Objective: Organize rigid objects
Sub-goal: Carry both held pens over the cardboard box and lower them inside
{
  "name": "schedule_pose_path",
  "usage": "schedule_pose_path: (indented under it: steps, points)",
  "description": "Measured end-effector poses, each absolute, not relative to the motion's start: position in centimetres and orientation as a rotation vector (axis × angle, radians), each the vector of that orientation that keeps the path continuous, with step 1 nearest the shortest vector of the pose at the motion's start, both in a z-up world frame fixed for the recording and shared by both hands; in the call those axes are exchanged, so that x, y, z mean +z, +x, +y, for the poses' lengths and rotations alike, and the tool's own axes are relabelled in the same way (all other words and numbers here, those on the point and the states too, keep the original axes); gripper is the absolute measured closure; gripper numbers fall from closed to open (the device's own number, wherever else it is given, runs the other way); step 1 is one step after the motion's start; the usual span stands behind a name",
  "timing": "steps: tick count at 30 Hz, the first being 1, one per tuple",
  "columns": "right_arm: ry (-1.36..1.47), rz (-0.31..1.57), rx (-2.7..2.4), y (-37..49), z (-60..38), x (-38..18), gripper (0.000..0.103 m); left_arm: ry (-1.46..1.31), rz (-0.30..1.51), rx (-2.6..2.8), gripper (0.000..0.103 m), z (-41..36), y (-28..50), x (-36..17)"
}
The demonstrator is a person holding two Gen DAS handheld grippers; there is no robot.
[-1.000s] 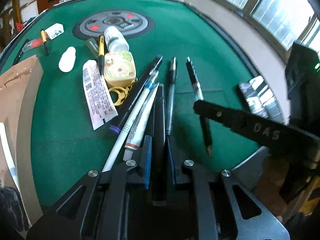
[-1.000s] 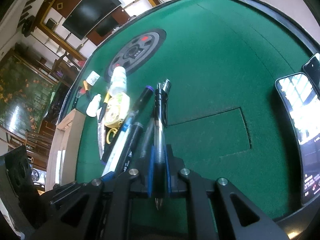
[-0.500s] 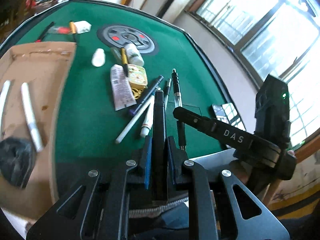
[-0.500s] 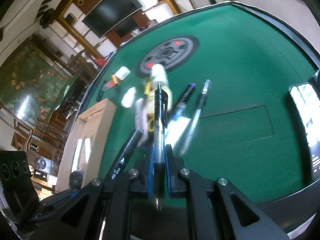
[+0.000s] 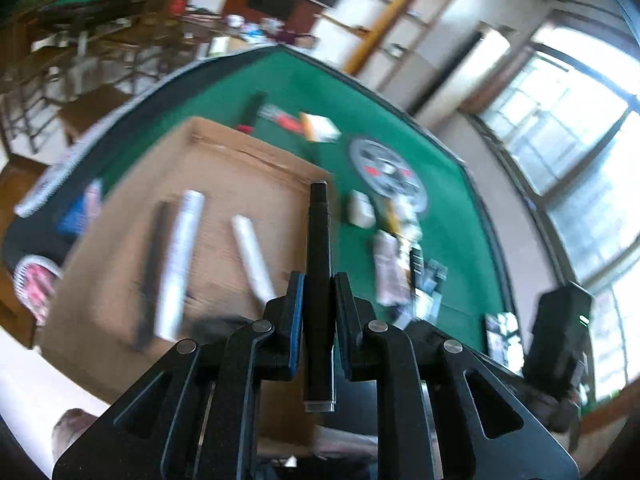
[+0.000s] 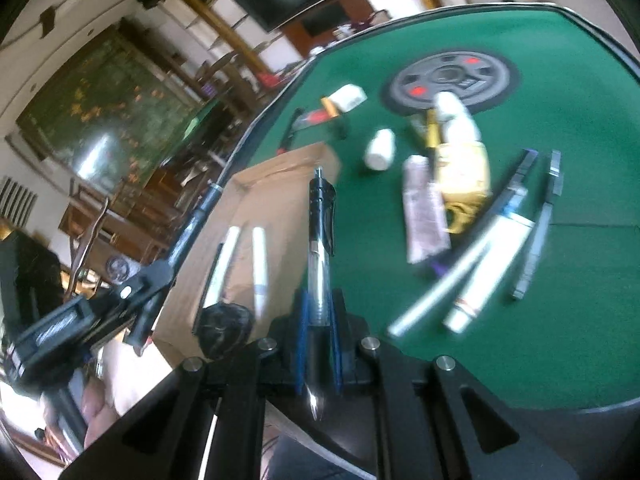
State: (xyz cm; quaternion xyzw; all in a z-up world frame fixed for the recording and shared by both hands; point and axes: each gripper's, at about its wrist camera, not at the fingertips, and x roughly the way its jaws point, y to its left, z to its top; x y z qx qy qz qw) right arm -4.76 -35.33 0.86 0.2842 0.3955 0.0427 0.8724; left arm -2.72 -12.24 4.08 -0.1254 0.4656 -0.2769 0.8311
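My left gripper [image 5: 316, 292] is shut on a black marker [image 5: 319, 248] and holds it above the near edge of a flat cardboard tray [image 5: 224, 168]. Two white pens [image 5: 182, 256] and a dark pen lie in that tray. My right gripper [image 6: 319, 312] is shut on a clear ballpoint pen with a black cap [image 6: 320, 232], its tip towards the camera, near the tray's right side [image 6: 280, 184]. The left gripper also shows in the right wrist view [image 6: 160, 276], with its marker over the tray.
On the green table [image 6: 560, 340] lie several more pens [image 6: 492, 248], a tube [image 6: 424, 208], a yellow case [image 6: 464, 172], white bottles [image 6: 380, 148] and a grey round disc [image 6: 448, 80]. A phone [image 5: 502, 340] lies at the right edge. A black lump [image 6: 226, 324] sits in the tray.
Both grippers have swung left from the pen pile towards the cardboard tray, each still holding its pen. The views are blurred by motion.
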Motion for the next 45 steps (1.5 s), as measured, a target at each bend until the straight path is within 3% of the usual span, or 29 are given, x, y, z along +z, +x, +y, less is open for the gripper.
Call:
schedule_pose_path:
  steps: [23, 45]
  points:
    - [0.499, 0.98, 0.196, 7.0, -30.2, -1.9, 0.094, -0.263, 1.147, -0.435, 0.089, -12.0, 5.0, -2.7]
    - [0.254, 1.048, 0.108, 8.8, -27.2, -2.1, 0.094, -0.109, 1.189, -0.396, 0.089, -13.3, 5.3, -3.6]
